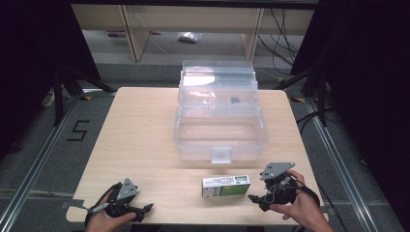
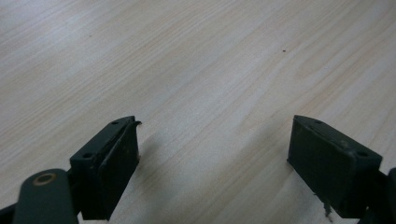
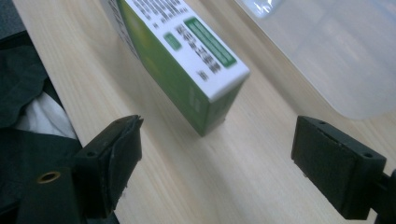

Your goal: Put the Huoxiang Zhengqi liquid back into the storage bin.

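A: Where the right hand-held gripper [image 1: 255, 199] rests near the tabletop's [image 1: 145, 135] front edge, which way does the box [image 1: 226, 187] lie from it?

B: The green and white box lies flat just to that gripper's left, near but apart from it, with its long axis running left to right across the tabletop. In the right gripper view the box's [image 3: 187, 60] near end sits ahead of the open gap and slightly toward the left jaw.

A: Is either gripper holding anything?

B: No. The right one is spread wide and empty. The left hand-held gripper [image 1: 145, 209], well apart at the front left, is also wide open over bare wood [image 2: 205, 93].

A: Which hand is nearer, and how is it posed?

B: The right hand [image 1: 300, 205] is nearer, low, jaws aimed leftward at the box. A clear bin [image 1: 220, 121] stands open behind the box.
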Demonstrator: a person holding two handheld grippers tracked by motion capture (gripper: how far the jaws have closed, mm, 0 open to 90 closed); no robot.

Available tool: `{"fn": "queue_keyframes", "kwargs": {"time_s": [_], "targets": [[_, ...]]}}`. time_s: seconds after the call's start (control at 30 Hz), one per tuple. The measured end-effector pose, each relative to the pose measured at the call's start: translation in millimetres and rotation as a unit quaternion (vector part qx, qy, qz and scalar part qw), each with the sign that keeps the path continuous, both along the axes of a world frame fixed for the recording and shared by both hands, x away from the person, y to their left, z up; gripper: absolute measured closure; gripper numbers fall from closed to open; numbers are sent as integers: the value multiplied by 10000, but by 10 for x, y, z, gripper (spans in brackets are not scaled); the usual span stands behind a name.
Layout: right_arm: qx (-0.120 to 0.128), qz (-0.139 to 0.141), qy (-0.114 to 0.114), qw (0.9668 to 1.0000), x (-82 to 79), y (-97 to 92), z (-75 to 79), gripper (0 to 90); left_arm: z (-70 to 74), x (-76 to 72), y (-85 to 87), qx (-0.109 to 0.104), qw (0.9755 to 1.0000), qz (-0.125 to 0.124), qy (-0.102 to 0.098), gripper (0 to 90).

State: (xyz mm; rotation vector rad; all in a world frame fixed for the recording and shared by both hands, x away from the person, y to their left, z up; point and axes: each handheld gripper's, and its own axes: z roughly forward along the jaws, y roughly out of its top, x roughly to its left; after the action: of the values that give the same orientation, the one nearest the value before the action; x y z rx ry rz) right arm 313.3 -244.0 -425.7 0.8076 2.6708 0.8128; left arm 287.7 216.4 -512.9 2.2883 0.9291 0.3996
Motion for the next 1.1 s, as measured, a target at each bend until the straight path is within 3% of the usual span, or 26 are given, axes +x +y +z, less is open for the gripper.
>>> {"fn": "queue_keyframes", "kwargs": {"time_s": [0.17,0.2,0.23,0.27,0.33,0.4,0.5,0.57,0.67,0.77,0.83,0.87,0.9,1.1], "targets": [[-93,268,-33,9996,45,143,85,170,-2,1,-2,2,10000,14,-18,158],[-124,321,-47,9994,59,168,104,170,-15,-5,-18,-141,9998,116,-38,158],[-147,370,-11,9992,65,196,123,171,2,0,2,6,10000,-6,2,158],[-164,432,-98,9989,82,222,127,170,1,1,1,-6,10000,0,0,158],[-236,400,25,9989,80,282,159,171,0,2,1,20,10000,-4,-3,158],[-310,604,-157,9976,118,334,185,171,-15,-4,-18,-110,9999,104,-36,158],[-390,645,-48,9971,124,425,252,170,-2,1,0,-4,10000,0,8,158],[-440,744,-64,9962,145,485,285,170,-20,-1,-20,-118,9998,125,-27,158],[-515,822,44,9953,160,585,318,170,-17,-2,-20,-112,9999,121,-33,158],[-625,1042,33,9926,200,689,314,170,-4,-1,-3,-25,10000,20,-2,158],[-705,1093,95,9915,219,753,290,172,-3,3,2,20,10000,-7,1,158],[-733,1115,128,9910,232,782,274,174,-19,-3,-17,-128,9998,112,-35,158],[-782,1125,165,9904,250,806,262,176,-2,1,2,3,10000,-11,7,157],[-987,1207,336,9872,347,945,153,190,-3,0,1,-2,10000,-1,7,158]]}}
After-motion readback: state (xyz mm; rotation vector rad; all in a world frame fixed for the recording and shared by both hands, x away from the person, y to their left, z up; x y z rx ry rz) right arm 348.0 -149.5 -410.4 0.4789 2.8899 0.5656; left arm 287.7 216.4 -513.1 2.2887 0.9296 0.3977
